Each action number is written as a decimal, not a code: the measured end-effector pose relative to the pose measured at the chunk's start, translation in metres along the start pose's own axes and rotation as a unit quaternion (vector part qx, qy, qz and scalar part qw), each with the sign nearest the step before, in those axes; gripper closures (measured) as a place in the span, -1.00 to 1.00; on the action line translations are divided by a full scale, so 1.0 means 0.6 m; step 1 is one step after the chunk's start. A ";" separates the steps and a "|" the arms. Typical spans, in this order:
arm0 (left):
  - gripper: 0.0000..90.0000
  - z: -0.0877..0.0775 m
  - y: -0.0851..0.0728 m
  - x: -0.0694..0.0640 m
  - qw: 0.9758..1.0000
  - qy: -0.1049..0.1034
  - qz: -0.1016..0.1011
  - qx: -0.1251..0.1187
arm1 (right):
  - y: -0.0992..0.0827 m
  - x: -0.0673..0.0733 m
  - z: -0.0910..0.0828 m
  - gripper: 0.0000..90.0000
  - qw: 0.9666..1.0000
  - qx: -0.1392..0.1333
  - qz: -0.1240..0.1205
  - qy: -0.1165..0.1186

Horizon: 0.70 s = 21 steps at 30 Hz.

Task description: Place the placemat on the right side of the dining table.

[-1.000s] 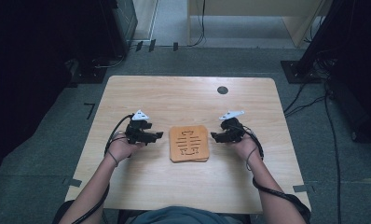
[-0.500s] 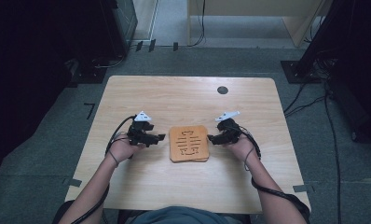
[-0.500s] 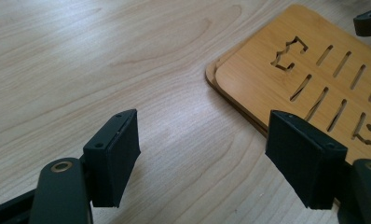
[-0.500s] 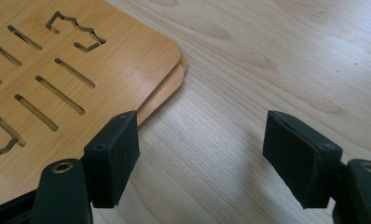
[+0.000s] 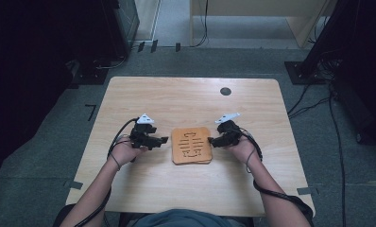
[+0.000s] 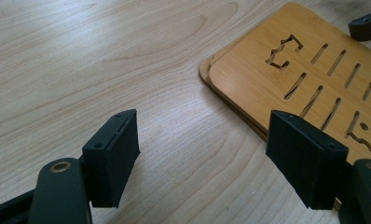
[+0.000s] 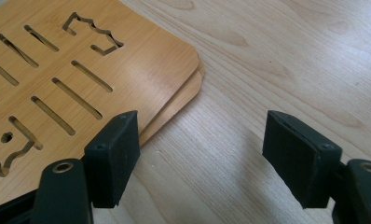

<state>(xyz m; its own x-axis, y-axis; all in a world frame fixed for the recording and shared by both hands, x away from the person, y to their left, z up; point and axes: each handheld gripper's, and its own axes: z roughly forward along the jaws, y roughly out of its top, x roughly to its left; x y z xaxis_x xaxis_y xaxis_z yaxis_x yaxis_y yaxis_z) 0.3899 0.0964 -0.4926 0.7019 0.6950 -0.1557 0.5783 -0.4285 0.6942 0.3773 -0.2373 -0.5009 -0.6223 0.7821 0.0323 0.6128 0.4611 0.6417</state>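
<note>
Two stacked bamboo boards (image 5: 191, 144) with cut slots lie flat in the middle of the table, the upper one slightly offset. My left gripper (image 5: 165, 140) rests just left of the stack, pointing at it, open. Its jaws have just been opening, with bare table between them (image 6: 204, 154); the stack's edge (image 6: 249, 74) lies by the right pad. My right gripper (image 5: 211, 141) sits at the stack's right side, open, and its jaws have also just been opening. Bare table lies between them (image 7: 200, 154), and the left pad stands over the boards' corner (image 7: 141, 60).
The light wooden table (image 5: 143, 189) has a dark round grommet (image 5: 225, 91) near its far edge. Cables trail from both grippers along the forearms. Dark equipment and floor cables surround the table.
Both grippers' jaws stand a little wider than before. The hands have stayed almost in place on either side of the boards.
</note>
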 end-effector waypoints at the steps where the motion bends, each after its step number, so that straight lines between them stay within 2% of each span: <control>1: -0.46 0.000 0.000 0.000 1.000 0.000 -0.001 0.000 | 0.000 0.001 0.000 -0.40 1.000 0.000 0.000 -0.001; 11: -0.45 -0.004 -0.003 -0.001 1.000 0.000 -0.010 0.003 | 0.009 0.007 0.001 -0.40 1.000 -0.002 -0.015 0.000; 18: -0.46 -0.007 -0.006 -0.003 1.000 0.002 -0.013 0.002 | 0.017 0.012 0.008 -0.42 1.000 -0.004 -0.014 0.011; 21: -0.46 -0.009 -0.008 -0.003 1.000 0.002 -0.014 0.002 | 0.021 0.010 0.006 -0.41 1.000 -0.007 -0.012 0.002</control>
<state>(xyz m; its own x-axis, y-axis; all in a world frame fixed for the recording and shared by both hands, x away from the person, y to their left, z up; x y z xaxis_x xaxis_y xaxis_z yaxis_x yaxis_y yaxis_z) 0.3840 0.1002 -0.4920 0.6837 0.7092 -0.1722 0.5991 -0.4107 0.6873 0.3831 -0.2255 -0.4954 -0.6391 0.7688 0.0197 0.5907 0.4743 0.6528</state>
